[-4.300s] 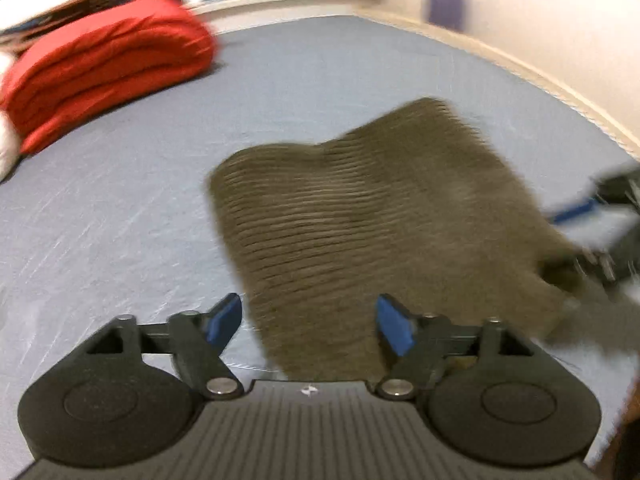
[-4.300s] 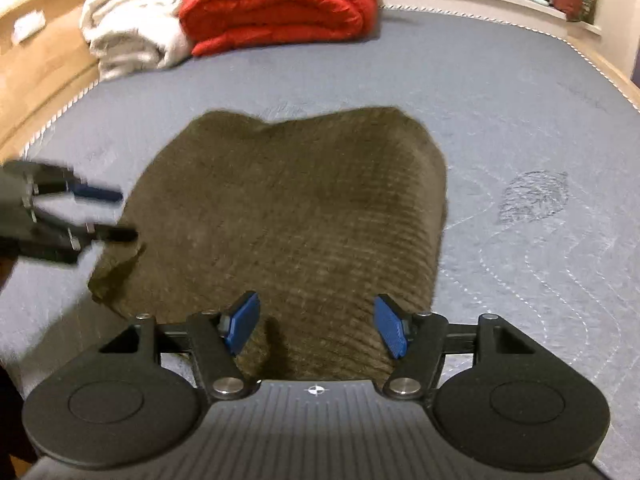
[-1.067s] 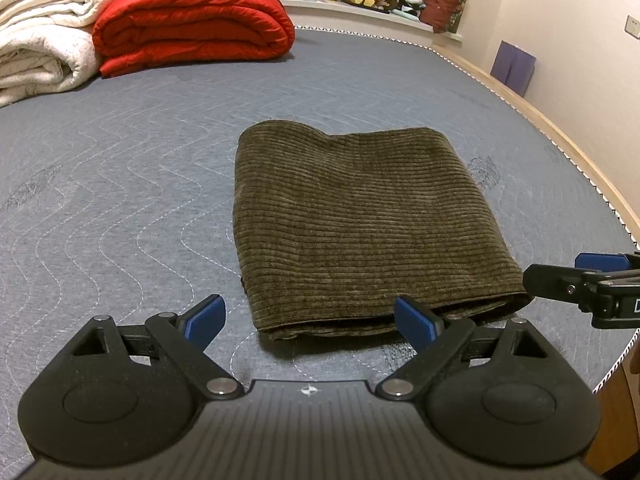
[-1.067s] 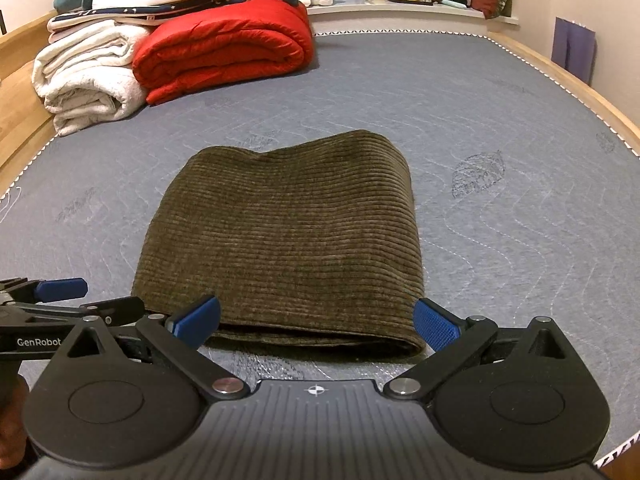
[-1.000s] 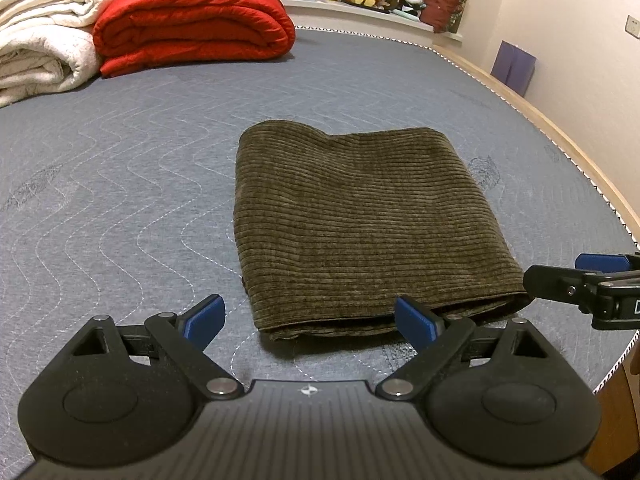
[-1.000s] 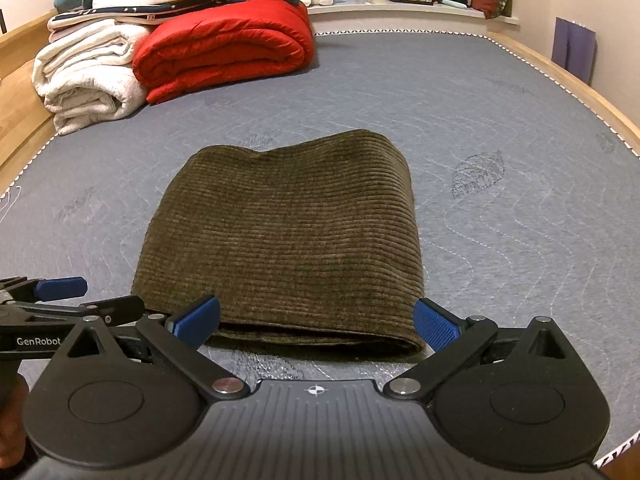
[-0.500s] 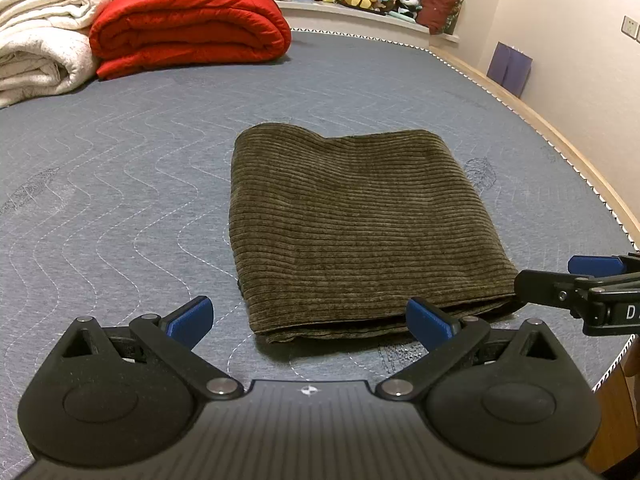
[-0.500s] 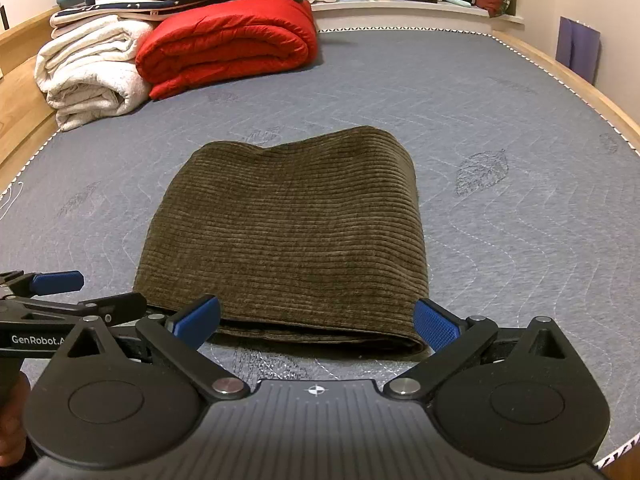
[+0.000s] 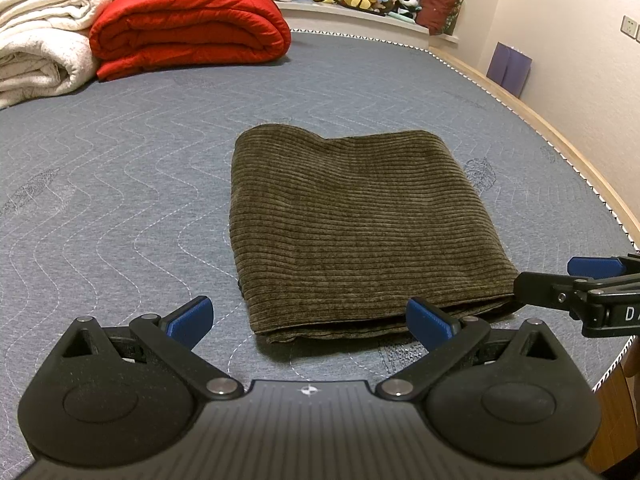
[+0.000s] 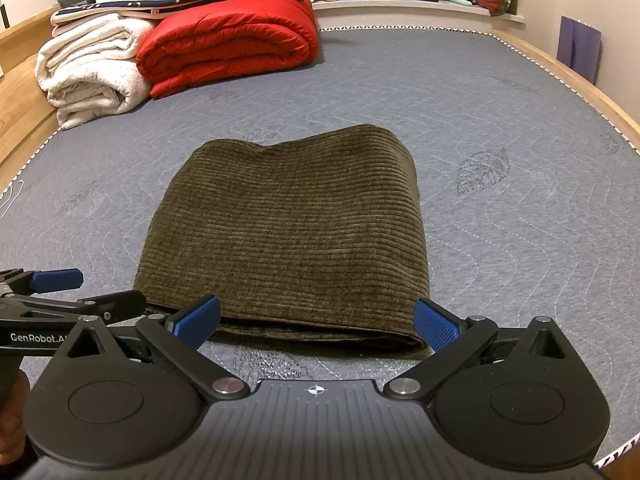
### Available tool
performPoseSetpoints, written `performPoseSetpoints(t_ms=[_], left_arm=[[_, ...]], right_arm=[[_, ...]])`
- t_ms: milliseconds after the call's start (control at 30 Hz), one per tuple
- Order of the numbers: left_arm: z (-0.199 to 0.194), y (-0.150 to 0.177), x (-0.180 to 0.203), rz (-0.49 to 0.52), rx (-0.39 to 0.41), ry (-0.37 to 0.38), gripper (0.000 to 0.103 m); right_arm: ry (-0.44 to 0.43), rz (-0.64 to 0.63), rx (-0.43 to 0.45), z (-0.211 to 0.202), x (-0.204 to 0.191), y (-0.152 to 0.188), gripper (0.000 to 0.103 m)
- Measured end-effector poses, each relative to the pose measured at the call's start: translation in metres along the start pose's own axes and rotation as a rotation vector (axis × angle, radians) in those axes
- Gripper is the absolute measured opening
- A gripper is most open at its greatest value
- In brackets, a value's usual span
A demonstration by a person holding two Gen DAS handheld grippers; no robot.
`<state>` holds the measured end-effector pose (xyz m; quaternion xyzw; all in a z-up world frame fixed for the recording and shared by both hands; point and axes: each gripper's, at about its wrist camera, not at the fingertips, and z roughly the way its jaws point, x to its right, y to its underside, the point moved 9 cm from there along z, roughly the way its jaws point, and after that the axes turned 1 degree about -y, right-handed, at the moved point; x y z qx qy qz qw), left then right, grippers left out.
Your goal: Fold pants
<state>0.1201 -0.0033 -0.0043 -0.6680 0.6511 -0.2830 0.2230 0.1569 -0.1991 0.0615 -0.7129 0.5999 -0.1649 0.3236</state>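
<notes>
1. Since 4.3 s back, pants (image 9: 352,232) went from a loose, blurred sheet to a flat folded rectangle; both grippers released and backed off to the near edge.
2. Left gripper (image 9: 310,320) and right gripper (image 10: 316,320): jaws spread wide, nothing held, just short of the layered near edge.
3. One pair of olive corduroy pants, mid-mattress (image 9: 120,184); long axis runs away from the cameras, rounded fold at far end.
4. Far end: one red quilt (image 10: 228,44), one white blanket (image 10: 88,72).

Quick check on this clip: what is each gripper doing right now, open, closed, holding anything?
Left gripper: open, holding nothing, just short of the near edge of the folded pants.
Right gripper: open, holding nothing, also at the near edge.
</notes>
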Motion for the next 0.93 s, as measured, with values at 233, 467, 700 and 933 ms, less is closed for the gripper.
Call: performPoseSetpoints(t_ms=[233, 467, 700, 933], left_arm=[[0.0, -0.0006, 0.0005, 0.002, 0.002, 0.001, 0.103], [-0.0006, -0.0007, 0.0022, 0.005, 0.006, 0.004, 0.103], [-0.0001, -0.0005, 0.0023, 0.007, 0.006, 0.004, 0.103], [-0.0011, -0.0007, 0.0031, 0.014, 0.017, 0.01, 0.103]], right_arm=[[-0.003, -0.003, -0.002, 0.0004, 0.0002, 0.0008, 0.102], [-0.002, -0.002, -0.002, 0.0004, -0.0003, 0.0008, 0.102], [-0.003, -0.002, -0.002, 0.0, 0.0, 0.0005, 0.102], [-0.007, -0.003, 0.0, -0.0008, -0.003, 0.0034, 0.102]])
